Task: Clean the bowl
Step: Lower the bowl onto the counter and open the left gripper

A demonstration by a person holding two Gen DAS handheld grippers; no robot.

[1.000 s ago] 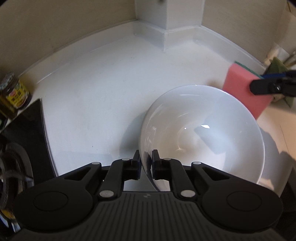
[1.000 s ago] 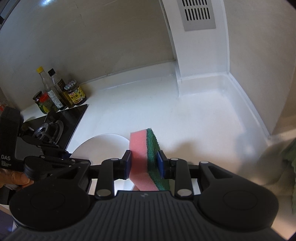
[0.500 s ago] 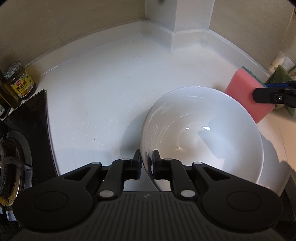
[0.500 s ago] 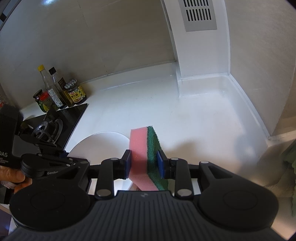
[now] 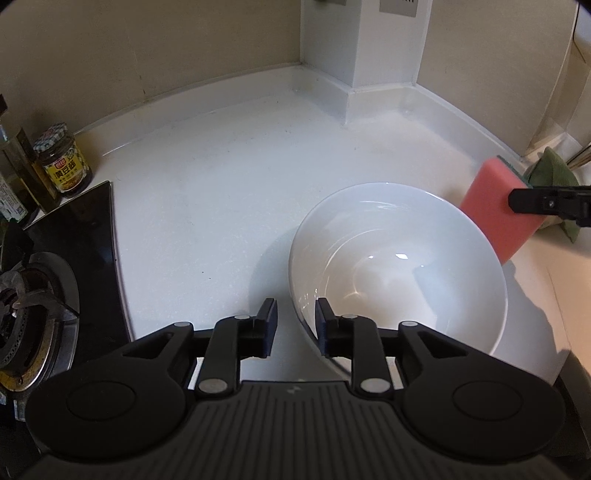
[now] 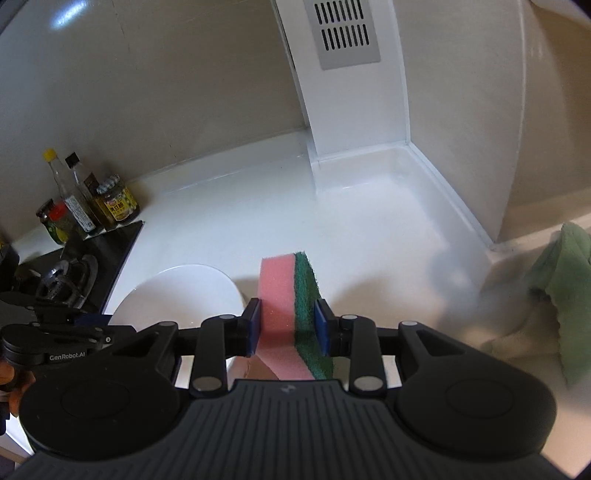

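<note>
Hard to make out from the left wrist view: whether the near rim of the bowl [image 5: 399, 266] rests against the right-hand pad or merely stands beside it. Left gripper [image 5: 295, 326] released, jaws just opened wide, the bowl's rim standing in the gap between them with clear space on the left-hand side. Bowl white, sitting on the white counter [image 5: 207, 184], near edge cut off behind the gripper body. Only one finger of the right gripper [image 5: 546, 201] visible here, poking in from the right border across a pink sponge [image 5: 491, 206]; the rest cut off. Green cloth [image 5: 554, 177] partly hidden behind sponge and finger. Stove burner [image 5: 26, 306] cropped at the left edge, jar [image 5: 64, 162] beside it with a label too small to read.

From the right wrist view: right gripper [image 6: 288, 326] clenched on the sponge [image 6: 284, 314], pink layer against the left pad, green scouring layer against the right pad, lower end hidden behind the gripper body. Bowl [image 6: 181, 295] only partly seen, lower left, inside not visible. Shown here and not in the other view: the left gripper [image 6: 85, 319] from outside, fingertips of the holding hand [image 6: 11, 384] at the border, a wall vent [image 6: 345, 31], a cluster of bottles [image 6: 70, 195]. Cloth [image 6: 565, 284] cut off at the right.
</note>
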